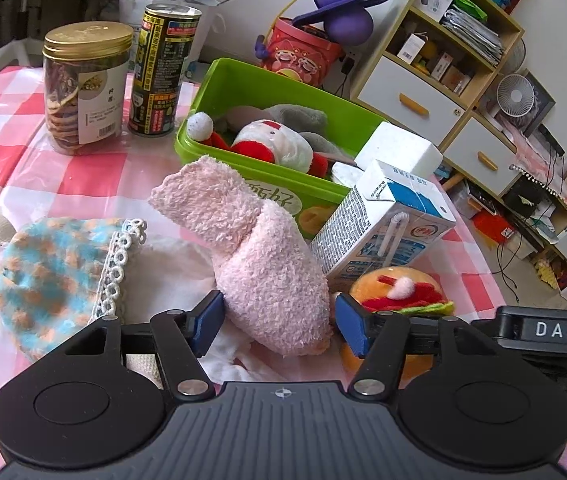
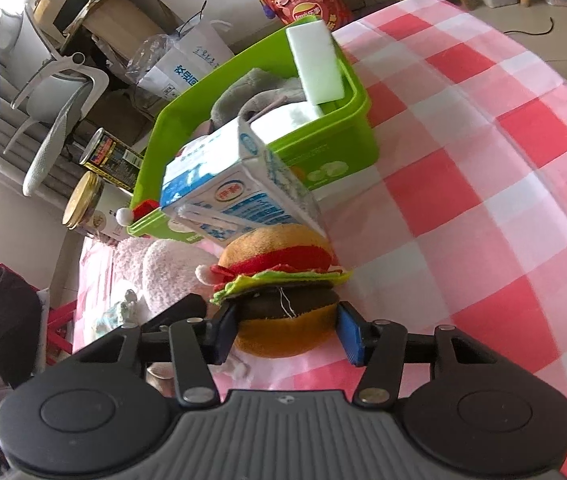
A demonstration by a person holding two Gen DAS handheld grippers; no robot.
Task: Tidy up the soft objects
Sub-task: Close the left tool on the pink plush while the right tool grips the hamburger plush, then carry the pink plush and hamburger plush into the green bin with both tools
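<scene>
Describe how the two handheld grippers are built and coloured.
Both look alike. The left gripper and right gripper have a ribbed grey body, two round black discs at the sides, black linkage arms with silver rivets, and blue pads on black fingers. In the left view, a black part at the right edge reads "DAS". No hand or sleeve is clearly shown.

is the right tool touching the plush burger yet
Touching. In the right wrist view the right tool brackets the plush burger, and both blue pads press against its dark patty and lower bun, with no gap on either side.
</scene>
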